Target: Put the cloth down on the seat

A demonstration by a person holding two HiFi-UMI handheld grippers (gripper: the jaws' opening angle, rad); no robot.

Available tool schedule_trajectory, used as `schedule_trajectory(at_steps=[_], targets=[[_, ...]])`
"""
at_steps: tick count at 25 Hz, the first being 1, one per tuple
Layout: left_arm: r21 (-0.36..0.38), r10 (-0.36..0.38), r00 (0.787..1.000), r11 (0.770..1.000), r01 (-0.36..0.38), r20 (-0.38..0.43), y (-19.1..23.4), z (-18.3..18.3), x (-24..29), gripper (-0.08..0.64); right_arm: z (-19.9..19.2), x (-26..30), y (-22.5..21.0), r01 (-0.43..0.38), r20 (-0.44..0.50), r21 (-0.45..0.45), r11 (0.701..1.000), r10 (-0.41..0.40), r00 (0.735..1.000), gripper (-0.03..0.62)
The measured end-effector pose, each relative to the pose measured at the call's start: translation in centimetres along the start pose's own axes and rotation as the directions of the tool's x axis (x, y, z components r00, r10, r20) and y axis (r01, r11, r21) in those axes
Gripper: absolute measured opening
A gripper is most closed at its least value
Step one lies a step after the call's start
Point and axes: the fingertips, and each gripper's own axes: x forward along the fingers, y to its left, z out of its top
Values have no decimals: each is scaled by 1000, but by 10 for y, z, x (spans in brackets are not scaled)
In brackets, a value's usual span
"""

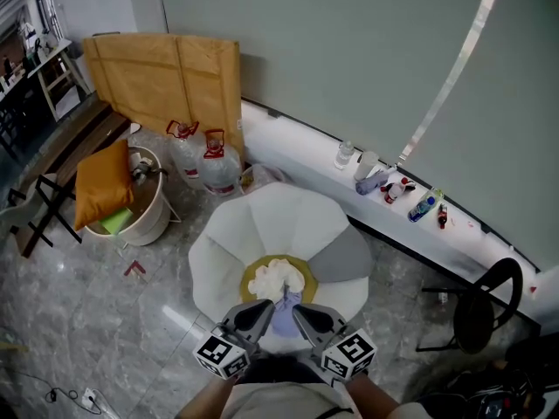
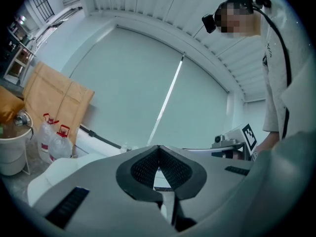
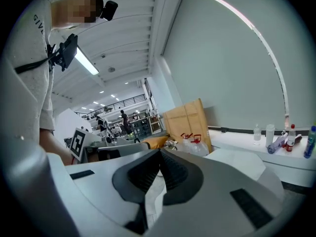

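In the head view a white, petal-shaped seat (image 1: 262, 221) with a round yellow pad (image 1: 251, 278) stands right below me. A pale cloth (image 1: 279, 279) lies bunched over the yellow pad, and its lavender-shaded upper part rises to my two grippers. My left gripper (image 1: 269, 305) and right gripper (image 1: 298, 309) sit side by side at the seat's near edge, each shut on a part of the cloth. In the left gripper view the pads (image 2: 148, 167) meet at the tip of the gripper (image 2: 158, 147), with pale cloth (image 2: 160, 181) between them. The right gripper (image 3: 159, 152) likewise pinches white cloth (image 3: 153, 191).
Two water jugs (image 1: 205, 160) and a folded cardboard sheet (image 1: 166, 77) stand behind the seat. A white bucket (image 1: 148, 208) with an orange cushion (image 1: 100, 186) is at the left, beside a wooden bench (image 1: 74, 142). Bottles line a white ledge (image 1: 306, 142). A black stool (image 1: 485, 304) stands at the right.
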Motion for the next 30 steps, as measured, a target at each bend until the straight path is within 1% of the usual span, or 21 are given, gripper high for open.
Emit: schedule_trajectory(at_steps=[5, 9, 13, 17, 22, 30], targets=[[6, 22, 1000, 1000, -22, 15, -7, 18, -7, 14, 12, -14, 4, -2, 10, -10, 1000, 2, 1000, 15], [16, 18, 999, 1000, -19, 28, -12, 26, -12, 13, 16, -19, 10, -18, 11, -30, 999, 18, 1000, 15], [55, 13, 999, 998, -15, 37, -18, 35, -13, 12, 22, -21, 19, -40, 12, -46, 998, 41, 999, 15], [67, 4, 999, 998, -7, 45, -24, 39, -15, 14, 23, -23, 27, -61, 9, -72, 996, 62, 998, 15], [82, -13, 998, 997, 9, 54, -29, 37, -21, 13, 25, -29, 31, -55, 19, -65, 996, 56, 998, 15], [64, 11, 999, 998, -14, 48, -27, 37, -35, 13, 25, -35, 32, -24, 34, -55, 998, 26, 999, 15]])
